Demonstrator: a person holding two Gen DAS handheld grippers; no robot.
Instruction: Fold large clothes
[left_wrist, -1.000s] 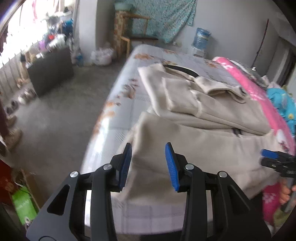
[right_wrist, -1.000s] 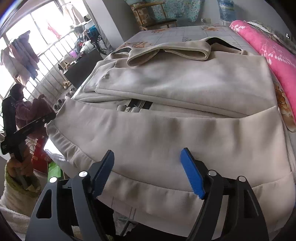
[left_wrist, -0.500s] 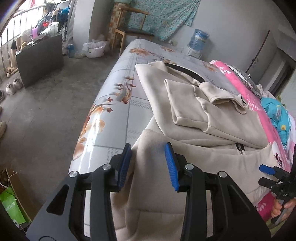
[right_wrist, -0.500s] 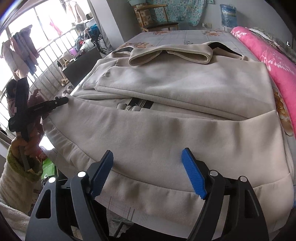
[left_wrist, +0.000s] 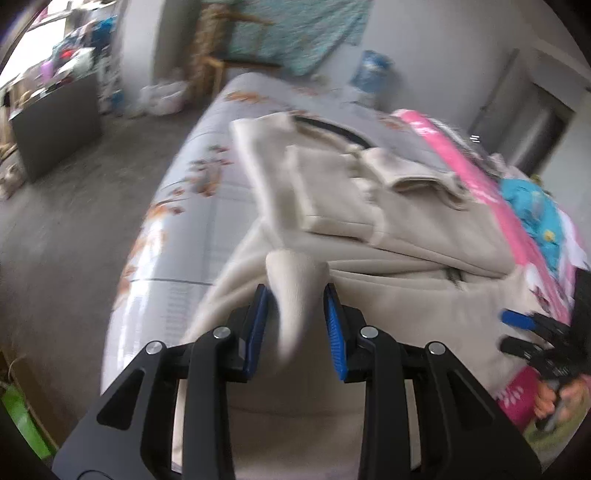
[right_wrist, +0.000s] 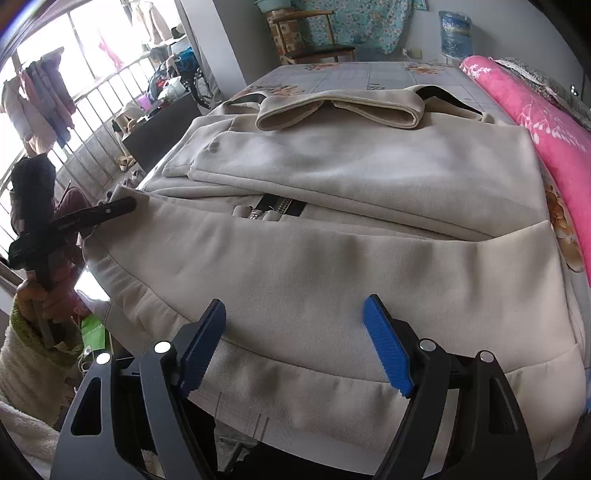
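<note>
left tool (left_wrist: 295, 325) has lifted a fold of jacket (left_wrist: 295, 291) corner.

Matt beige fleecy jacket (right_wrist: 351, 266) — ribbed blue pads (right_wrist: 388, 354), glossy bedsheet (left_wrist: 177, 236)

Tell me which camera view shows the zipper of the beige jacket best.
The right wrist view: the zipper sits sharp near the centre, its metal teeth visible between the folded layers of the beige jacket. The left wrist view is blurred and shows only a small dark strip.
</note>
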